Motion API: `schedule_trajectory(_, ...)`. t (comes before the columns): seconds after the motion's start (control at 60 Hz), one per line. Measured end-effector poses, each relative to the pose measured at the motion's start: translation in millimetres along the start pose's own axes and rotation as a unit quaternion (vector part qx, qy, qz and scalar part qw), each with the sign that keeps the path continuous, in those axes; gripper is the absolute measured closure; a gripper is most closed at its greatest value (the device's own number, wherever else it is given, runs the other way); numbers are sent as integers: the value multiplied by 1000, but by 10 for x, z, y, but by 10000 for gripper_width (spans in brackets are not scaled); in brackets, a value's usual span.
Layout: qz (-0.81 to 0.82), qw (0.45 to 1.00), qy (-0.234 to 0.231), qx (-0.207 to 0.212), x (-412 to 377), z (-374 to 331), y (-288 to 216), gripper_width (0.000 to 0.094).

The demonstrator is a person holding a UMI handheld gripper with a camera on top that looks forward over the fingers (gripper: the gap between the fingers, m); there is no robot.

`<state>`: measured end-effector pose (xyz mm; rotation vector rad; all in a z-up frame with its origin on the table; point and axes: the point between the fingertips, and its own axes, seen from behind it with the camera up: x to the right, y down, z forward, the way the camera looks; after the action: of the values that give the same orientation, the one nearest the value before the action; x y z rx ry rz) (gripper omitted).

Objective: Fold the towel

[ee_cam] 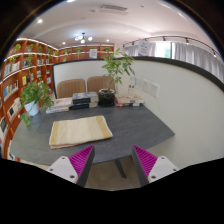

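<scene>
Approach step: claw [113,163] wide, empty, short of towel [80,130] on worktop [140,125]. Next: reach towel edge, pinch.

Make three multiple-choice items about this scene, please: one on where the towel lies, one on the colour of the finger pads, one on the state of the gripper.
1. Where is the folded beige cloth towel?
A. On the dark grey table, beyond the fingers
B. Clamped between the fingers
C. On a bookshelf

2. What colour are the pads on the two fingers?
A. Green
B. Magenta
C. Yellow

3. What is the state of the handheld two-finger gripper?
A. Shut on the towel
B. Shut on a plant pot
C. Open and holding nothing

Answers:
1. A, since the towel rests flat on the dark grey table, ahead of the fingertips and apart from them.
2. B, since both inner faces show bright magenta.
3. C, since a wide gap separates the fingers and nothing stands between them.
</scene>
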<state>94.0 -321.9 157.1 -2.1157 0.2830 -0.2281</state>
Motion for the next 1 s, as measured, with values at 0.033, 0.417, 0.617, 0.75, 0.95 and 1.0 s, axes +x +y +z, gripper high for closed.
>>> schedule_trajectory(0.033,-8,1000,-13,-9,-217,108,92,188)
schedule_trajectory(0.417,-72,983,-156,-67,-2802,1400,300,180)
schedule_trajectory(0.617,-73,981,-156,-90,-3377,2098,232,184)
schedule_trajectory(0.75,-83,983,-125,-106,-3277,2294,298,246)
schedule_trajectory(0.95,-93,986,-96,-97,-3154,2354,349,585)
schedule_trajectory(1.0,-105,987,-83,-94,-3102,2370,342,746)
